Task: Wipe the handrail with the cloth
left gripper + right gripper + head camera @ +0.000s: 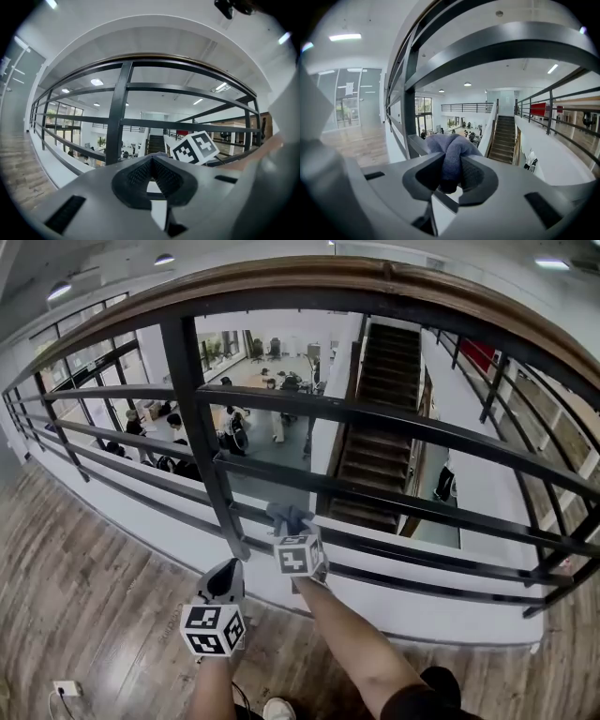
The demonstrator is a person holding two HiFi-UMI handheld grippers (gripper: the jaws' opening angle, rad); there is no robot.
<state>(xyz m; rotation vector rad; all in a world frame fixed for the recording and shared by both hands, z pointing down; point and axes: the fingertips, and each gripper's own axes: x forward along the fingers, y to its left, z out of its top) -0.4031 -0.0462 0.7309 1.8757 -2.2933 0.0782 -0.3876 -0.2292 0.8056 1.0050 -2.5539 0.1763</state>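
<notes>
Fingers (474,176) pinching the cloth (451,153) show only in right gripper view.

From the head view, my right gripper (292,529) covers most of the cloth (286,515); only a grey tuft shows above the cube (300,556). Looking along my right jaws, the cloth's lower end sinks between them, out of sight. The handrail (309,282) runs off both side edges. The people (234,432) on the floor below are too small to make out. The bottom edge cuts off my right arm (361,652) and a shoe (279,709). Over my left gripper (152,171), a dark thing (236,5) is cut by the top edge; I cannot tell what it is. There my right gripper shows only its cube.
</notes>
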